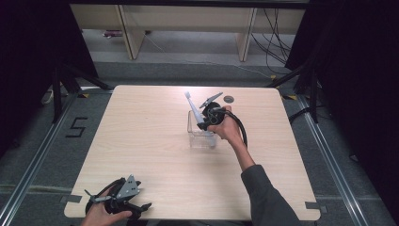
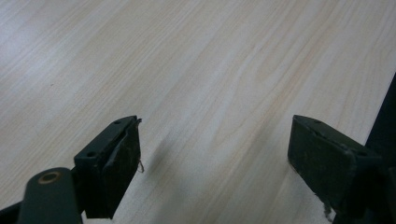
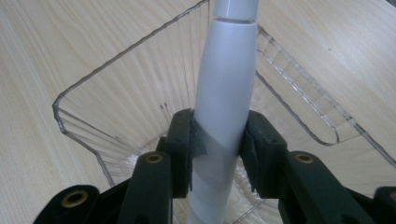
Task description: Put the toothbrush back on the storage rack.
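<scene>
- Left tongs [image 1: 143,205] parked right at the near edge of the bench [image 1: 155,141], held by the left hand [image 1: 101,215]; jaws spread wide apart with nothing but bare wood between them.
- Loads of open bench on that side, basically the whole left half and the near middle free for moving.
- Further in, right hand [image 1: 228,126] and sleeve [image 1: 266,197] reaching across from the near right corner.
- Right tongs [image 3: 217,140] clamped on the electric toothbrush [image 3: 224,93], pads pressing both sides of the handle.
- Toothbrush white and smooth, thick tapered body, narrower neck past a seam, tilted up and away toward the far edge.
- Lower end sitting inside the clear plastic box [image 3: 84,112], open-topped, ribbed walls, rounded corners, standing right of centre on the bench.
- Small dark round disc [image 1: 229,99] just past it, near the far edge.
- Beyond the bench edges: grey floor, a "5" marked on it at left.
</scene>
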A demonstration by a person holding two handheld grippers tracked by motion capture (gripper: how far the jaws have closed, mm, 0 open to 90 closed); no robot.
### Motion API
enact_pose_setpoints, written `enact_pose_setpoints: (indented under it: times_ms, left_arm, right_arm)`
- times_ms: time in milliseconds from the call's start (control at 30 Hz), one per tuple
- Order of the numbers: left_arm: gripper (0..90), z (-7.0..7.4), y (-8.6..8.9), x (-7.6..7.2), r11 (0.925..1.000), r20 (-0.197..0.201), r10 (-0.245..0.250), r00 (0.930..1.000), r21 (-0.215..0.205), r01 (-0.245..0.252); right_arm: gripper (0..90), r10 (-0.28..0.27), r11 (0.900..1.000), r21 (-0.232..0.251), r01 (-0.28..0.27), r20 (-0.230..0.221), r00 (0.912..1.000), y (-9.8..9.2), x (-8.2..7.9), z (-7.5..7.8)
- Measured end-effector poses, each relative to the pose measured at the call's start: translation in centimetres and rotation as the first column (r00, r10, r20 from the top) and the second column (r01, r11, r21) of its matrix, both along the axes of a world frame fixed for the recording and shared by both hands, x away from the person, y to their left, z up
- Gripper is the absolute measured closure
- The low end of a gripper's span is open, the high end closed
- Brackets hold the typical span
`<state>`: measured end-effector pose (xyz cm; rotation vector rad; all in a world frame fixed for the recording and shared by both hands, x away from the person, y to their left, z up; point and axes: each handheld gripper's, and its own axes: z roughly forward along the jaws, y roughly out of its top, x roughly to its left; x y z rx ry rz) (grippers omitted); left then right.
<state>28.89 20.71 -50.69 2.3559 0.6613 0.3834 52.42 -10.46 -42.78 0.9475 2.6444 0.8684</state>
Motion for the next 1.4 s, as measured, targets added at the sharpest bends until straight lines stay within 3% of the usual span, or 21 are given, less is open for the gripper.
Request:
enact_pose_setpoints:
  times_ms: [200,367,400,433,467,500,567,600,633,700,733,767,800,867,900,967,1033,1233,1300,1333,1400]
  left_arm:
    - [16.7,0.0,0.0,0.0,1.0000,-0.001,-0.002,1.0000,0.002,0.002]
    - [16.7,0.0,0.0,0.0,1.0000,-0.002,0.000,1.0000,0.002,0.000]
    - [16.7,0.0,0.0,0.0,1.0000,-0.001,-0.001,1.0000,0.002,0.001]
    - [16.7,0.0,0.0,0.0,1.0000,-0.002,-0.001,1.0000,0.002,0.001]
    - [16.7,0.0,0.0,0.0,1.0000,-0.002,-0.001,1.0000,0.003,0.001]
    - [16.7,0.0,0.0,0.0,1.0000,-0.001,-0.002,1.0000,0.003,0.002]
    - [16.7,0.0,0.0,0.0,1.0000,0.000,-0.002,1.0000,0.003,0.002]
    - [16.7,0.0,0.0,0.0,1.0000,0.000,-0.001,1.0000,0.003,0.001]
    - [16.7,0.0,0.0,0.0,1.0000,0.000,-0.001,1.0000,0.001,0.001]
    - [16.7,0.0,0.0,0.0,1.0000,0.000,0.000,1.0000,0.001,0.000]
    - [16.7,0.0,0.0,0.0,1.0000,0.001,0.000,1.0000,0.002,0.000]
    - [16.7,0.0,0.0,0.0,1.0000,0.001,-0.001,1.0000,0.003,0.001]
    - [16.7,0.0,0.0,0.0,1.0000,0.000,-0.001,1.0000,0.002,0.001]
    - [16.7,0.0,0.0,0.0,1.0000,0.000,0.000,1.0000,0.003,0.000]
    - [16.7,0.0,0.0,0.0,1.0000,-0.001,0.000,1.0000,0.003,0.000]
    - [16.7,-0.1,0.0,0.0,1.0000,-0.002,0.001,1.0000,0.003,0.000]
    - [16.7,0.0,0.0,0.0,1.0000,-0.001,0.000,1.0000,0.004,0.000]
    - [16.7,-0.1,0.0,0.0,1.0000,0.005,0.001,1.0000,-0.004,-0.001]
    - [16.7,-0.1,0.0,0.0,0.9999,-0.002,0.009,1.0000,-0.007,-0.009]
    - [16.7,-0.1,0.0,0.0,1.0000,-0.001,0.007,1.0000,-0.005,-0.007]
    - [16.7,-0.1,0.0,0.0,0.9999,-0.010,0.012,0.9999,-0.005,-0.012]
  right_arm:
    - [66.9,0.037,0.999,0.010,-0.037,0.018,0.9992,-0.2,0.2,-0.1]
    - [64.7,0.034,0.999,0.015,-0.035,0.018,0.9992,-0.1,-0.1,-0.1]
    - [64.2,0.003,1.000,0.012,-0.003,-0.014,0.9999,-0.1,-0.3,0.1]
    - [63.4,0.020,1.000,0.023,-0.021,0.006,0.9998,-0.2,-0.3,0.1]
    - [62.6,0.004,1.000,0.024,-0.003,-0.010,0.9999,-0.1,-0.4,0.3]
    - [61.8,0.033,0.999,0.034,-0.033,0.020,0.9993,-0.2,-0.3,0.3]
    - [60.0,-0.006,0.999,0.037,0.007,-0.011,0.9999,-0.1,-0.7,0.7]
    - [59.1,0.011,0.998,0.054,-0.011,0.015,0.9998,-0.2,-0.7,0.7]
    - [58.0,-0.001,0.999,0.049,0.001,-0.005,1.0000,-0.3,-0.8,0.9]
    - [56.3,-0.021,0.998,0.052,0.020,0.010,0.9997,-0.3,-0.8,0.9]
    - [55.7,0.013,0.998,0.063,-0.014,0.016,0.9998,-0.4,-0.8,1.0]
    - [54.2,-0.017,0.998,0.056,0.018,-0.009,0.9998,-0.4,-1.0,1.2]
    - [53.4,0.007,0.998,0.060,-0.009,0.027,0.9996,-0.5,-0.8,1.2]
    - [53.0,0.017,0.998,0.066,-0.020,0.046,0.9988,-0.7,-0.8,1.3]
    - [52.9,-0.014,0.996,0.088,0.011,0.040,0.9991,-0.7,-1.0,1.4]
    - [52.7,0.007,0.996,0.088,-0.012,0.060,0.9982,-0.9,-0.9,1.7]
    - [52.2,-0.017,0.995,0.094,0.014,0.031,0.9994,-0.8,-1.2,1.8]
    - [51.3,-0.013,0.995,0.098,0.009,0.040,0.9991,-0.9,-1.2,1.9]
    - [50.0,0.004,0.996,0.093,-0.010,0.068,0.9977,-1.0,-1.1,2.0]
    - [49.7,0.003,0.995,0.104,-0.008,0.050,0.9987,-1.0,-1.2,2.0]
    - [48.7,0.012,0.995,0.100,-0.019,0.075,0.9971,-1.1,-1.2,2.0]
